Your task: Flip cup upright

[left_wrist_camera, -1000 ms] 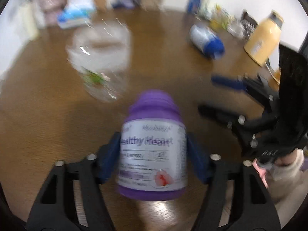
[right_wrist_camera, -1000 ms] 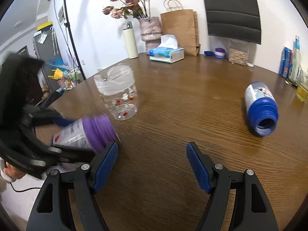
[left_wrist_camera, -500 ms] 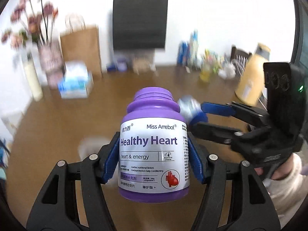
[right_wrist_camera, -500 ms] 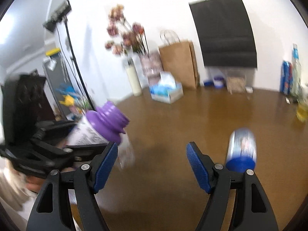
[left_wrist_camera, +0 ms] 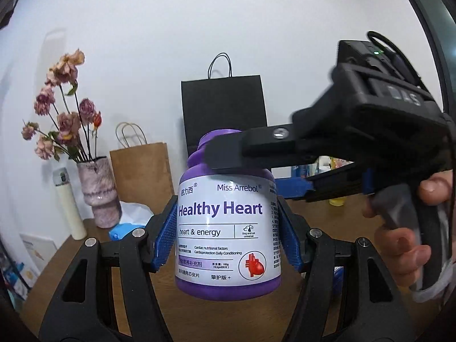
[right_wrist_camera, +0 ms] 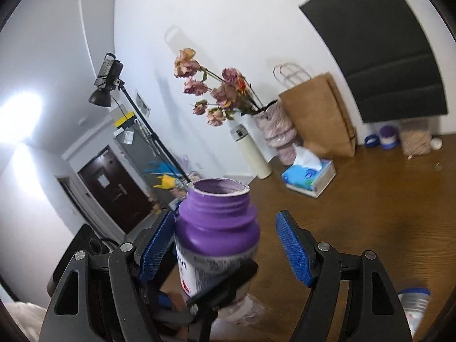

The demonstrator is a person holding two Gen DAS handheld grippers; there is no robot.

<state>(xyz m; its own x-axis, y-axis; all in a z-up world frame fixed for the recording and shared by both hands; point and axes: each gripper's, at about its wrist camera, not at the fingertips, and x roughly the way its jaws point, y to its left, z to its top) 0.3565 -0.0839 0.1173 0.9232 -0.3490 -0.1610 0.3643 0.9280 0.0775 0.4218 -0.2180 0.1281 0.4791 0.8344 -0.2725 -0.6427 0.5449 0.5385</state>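
My left gripper [left_wrist_camera: 225, 236] is shut on a purple "Healthy Heart" bottle [left_wrist_camera: 228, 228], held upright in the air above the wooden table [left_wrist_camera: 99, 256]; its mouth has no cap. In the right wrist view the bottle [right_wrist_camera: 216, 228] stands between the blue pads of my right gripper [right_wrist_camera: 228, 248], which is open around its neck, the left pad close to it and the right pad apart. In the left wrist view one right-gripper finger [left_wrist_camera: 256, 148] crosses in front of the bottle's neck.
A vase of dried flowers [left_wrist_camera: 99, 191], a cream flask [left_wrist_camera: 68, 202], brown [left_wrist_camera: 142, 171] and black [left_wrist_camera: 225, 108] paper bags and a tissue box [right_wrist_camera: 310, 173] stand at the table's back. A blue-capped bottle [right_wrist_camera: 413, 299] lies at lower right. A light stand [right_wrist_camera: 108, 82] is at left.
The left gripper has lifted and tilted the purple bottle from lying to upright. The right gripper has moved in from the right and now straddles the bottle's neck.
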